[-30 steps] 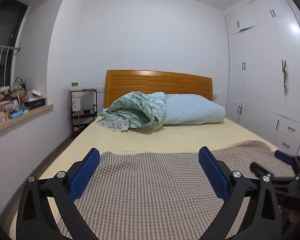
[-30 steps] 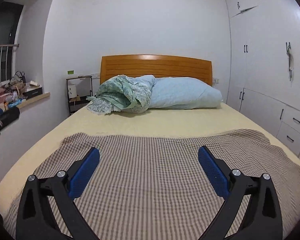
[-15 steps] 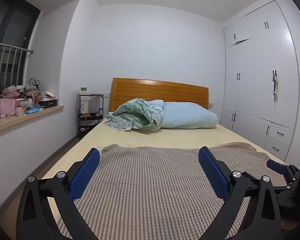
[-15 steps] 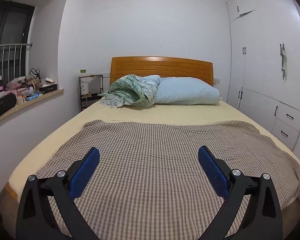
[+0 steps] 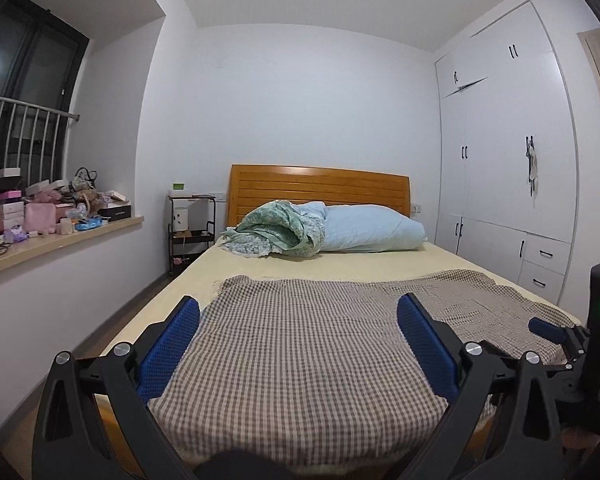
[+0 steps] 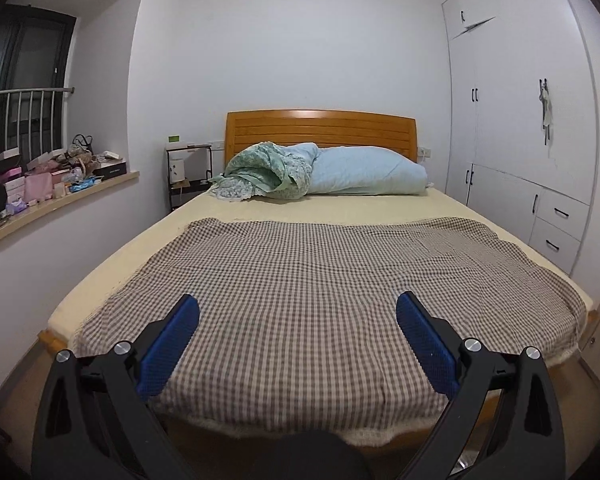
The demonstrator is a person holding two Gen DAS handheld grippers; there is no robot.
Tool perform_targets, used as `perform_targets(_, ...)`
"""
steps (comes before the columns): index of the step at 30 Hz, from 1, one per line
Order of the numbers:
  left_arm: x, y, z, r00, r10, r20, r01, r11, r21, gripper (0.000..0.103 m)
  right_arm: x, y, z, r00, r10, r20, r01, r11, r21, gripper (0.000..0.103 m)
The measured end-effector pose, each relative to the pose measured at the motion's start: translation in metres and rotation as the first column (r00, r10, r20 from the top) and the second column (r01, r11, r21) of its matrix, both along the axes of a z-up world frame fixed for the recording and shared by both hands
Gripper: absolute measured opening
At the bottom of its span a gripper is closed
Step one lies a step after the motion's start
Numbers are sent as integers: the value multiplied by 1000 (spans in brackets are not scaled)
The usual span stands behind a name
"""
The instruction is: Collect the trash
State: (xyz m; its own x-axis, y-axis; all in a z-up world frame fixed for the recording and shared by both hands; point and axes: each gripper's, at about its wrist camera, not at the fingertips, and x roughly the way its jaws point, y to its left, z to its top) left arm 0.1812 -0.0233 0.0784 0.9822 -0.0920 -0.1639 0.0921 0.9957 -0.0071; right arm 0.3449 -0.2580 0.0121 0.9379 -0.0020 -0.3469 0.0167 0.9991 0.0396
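1. Left black gripper with blue pads (image 5: 298, 344): spread wide, nothing in it.
2. Right black gripper with blue pads (image 6: 298, 344): same, wide and empty, over the brown checked blanket (image 6: 324, 280).
3. Can't spot any trash; cluttered wooden window ledge (image 6: 80, 196) on the left.

The bed (image 5: 332, 280) is faced lengthwise from beyond its foot by both wrist views, the headboard (image 6: 320, 128) seen far and nearly centred. From the left wrist view, the checked blanket (image 5: 300, 360) is met low and near, and the right gripper (image 5: 556, 334) is caught at the right edge. The right wrist view is set higher and slightly further right. Bed, window ledge (image 6: 60, 200) and wardrobe (image 6: 532, 120) are shared by both.
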Motion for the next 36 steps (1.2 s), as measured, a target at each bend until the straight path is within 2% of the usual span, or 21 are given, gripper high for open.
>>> perform_targets(6, -67, -2, -15, 997, -5, -75, 4, 1000, -13, 96, -59, 4, -3, 998, 52, -31, -50, 997, 56, 95)
perform_targets(9, -97, -3, -23, 994, 22, -108, -25, 1000, -19, 96, -85, 6, -3, 999, 45, -2, -45, 998, 53, 95)
perform_targets(11, -114, -5, -26, 992, -12, -126, 7, 999, -46, 96, -104, 6, -3, 999, 39, 26, -41, 998, 52, 95)
perform_targets(14, -151, -11, -35, 993, -31, -118, 30, 1000, -8, 96, -138, 4, -8, 999, -9, 45, 6, 998, 57, 95)
perform_targets(16, -173, -15, -42, 994, -17, -106, 22, 999, 46, 96, -156, 3, -14, 999, -35, 38, 33, 998, 52, 95)
perform_targets(19, -183, -10, -46, 992, -15, -128, 20, 999, 43, 96, -185, 9, -21, 998, -48, 41, 49, 999, -7, 95)
perform_targets(22, -198, -7, -44, 996, 13, -91, -5, 997, 79, 96, -197, 11, -18, 995, -40, 87, 43, 998, -43, 95)
perform_targets(28, -208, 4, -30, 999, 30, -39, -29, 999, 39, 96, -196, 10, -21, 994, -34, 108, 37, 999, -22, 95)
perform_targets(36, -201, 5, -22, 999, 28, -35, -27, 999, 32, 96, -202, 8, -27, 994, -35, 105, 36, 999, -16, 95)
